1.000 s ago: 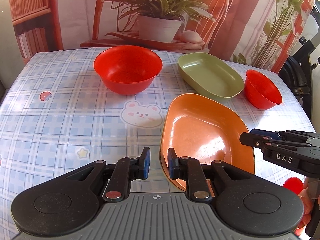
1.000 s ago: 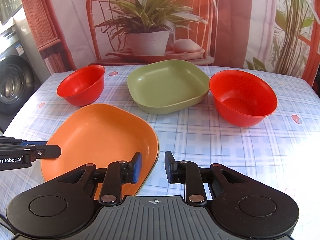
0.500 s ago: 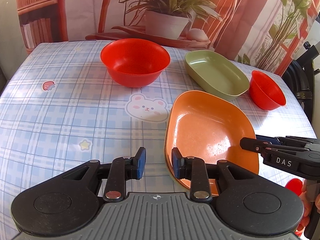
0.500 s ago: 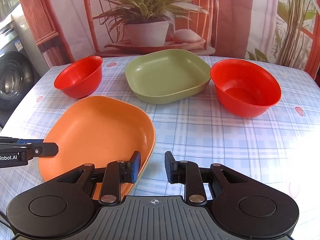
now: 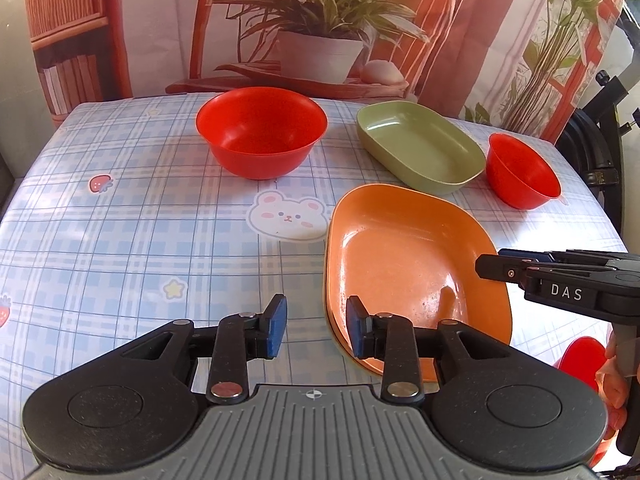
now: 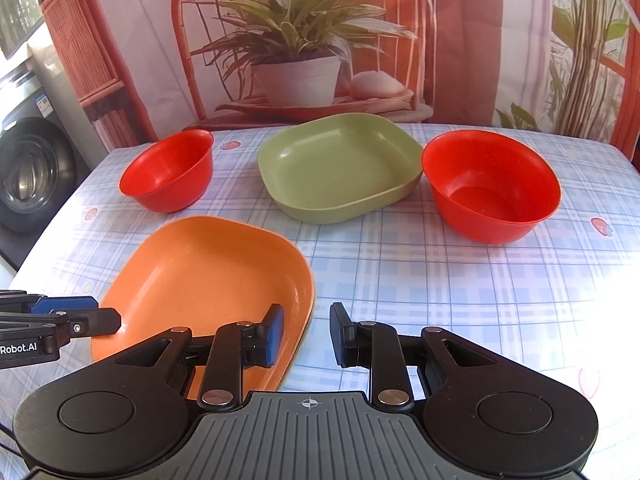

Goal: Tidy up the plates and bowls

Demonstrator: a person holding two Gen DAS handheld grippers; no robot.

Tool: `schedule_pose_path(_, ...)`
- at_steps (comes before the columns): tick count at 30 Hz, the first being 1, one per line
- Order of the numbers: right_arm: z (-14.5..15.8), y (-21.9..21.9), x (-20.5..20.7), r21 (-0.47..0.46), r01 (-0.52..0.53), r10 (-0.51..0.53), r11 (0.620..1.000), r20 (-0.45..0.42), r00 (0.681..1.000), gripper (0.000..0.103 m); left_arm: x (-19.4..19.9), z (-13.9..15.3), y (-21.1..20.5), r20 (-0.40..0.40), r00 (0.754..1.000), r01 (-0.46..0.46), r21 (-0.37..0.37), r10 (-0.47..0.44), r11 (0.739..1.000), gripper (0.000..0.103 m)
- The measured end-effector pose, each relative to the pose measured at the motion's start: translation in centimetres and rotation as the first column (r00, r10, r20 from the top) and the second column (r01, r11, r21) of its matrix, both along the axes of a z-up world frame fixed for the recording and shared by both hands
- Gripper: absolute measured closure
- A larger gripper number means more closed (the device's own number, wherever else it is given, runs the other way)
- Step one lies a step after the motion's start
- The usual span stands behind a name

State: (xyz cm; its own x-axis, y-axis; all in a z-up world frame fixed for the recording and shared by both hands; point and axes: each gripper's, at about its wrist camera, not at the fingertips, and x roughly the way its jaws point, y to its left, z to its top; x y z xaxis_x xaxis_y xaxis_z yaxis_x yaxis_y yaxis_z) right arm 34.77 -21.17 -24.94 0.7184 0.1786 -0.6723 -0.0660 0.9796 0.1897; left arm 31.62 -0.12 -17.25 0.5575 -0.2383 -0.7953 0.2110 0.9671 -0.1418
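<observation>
Orange plate: lower left of frame, empty. Right gripper and left gripper: fingers apart, apparently straddling opposite rims. Advice: seat both rims deep, close evenly, lift level.

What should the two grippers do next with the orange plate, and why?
Probably close on it. The left gripper and right gripper are both open, each straddling a rim of the orange plate on opposite sides. Nothing is gripped yet. Once held, it could likely be stacked with the green plate.
</observation>
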Motion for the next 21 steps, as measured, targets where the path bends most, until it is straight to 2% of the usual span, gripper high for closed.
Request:
schedule_pose_path(6, 1.6, -1.2, 0.1, 0.02, 0.006, -0.007, 1.0, 0.051, 0.999, 0.08, 0.4, 2.1, 1.1, 0.04, 0.999, -0.022, -0.035, 0.024, 0.999, 0.067)
schedule_pose_path(13, 4.2, -3.9, 2.0, 0.007, 0.036, -0.037, 0.999, 0.122, 0.992, 0.08, 3.2, 6.0, 0.1, 0.124, 0.992, 0.018, -0.07, -0.01, 0.997, 0.067)
schedule_pose_path(17, 5.2, -5.2, 3.3, -0.001, 0.054, -0.053, 0.999, 0.153, 0.987, 0.079, 6.2, 6.2, -2.0, 0.108, 0.994, 0.036, -0.089, -0.026, 0.995, 0.067)
schedule_pose_path(21, 5.5, -5.6, 5.4, -0.035, 0.038, -0.032, 0.999, 0.169, 0.985, 0.08, 9.3, 4.8, -5.0, 0.084, 0.995, 0.064, -0.071, -0.058, 0.995, 0.067)
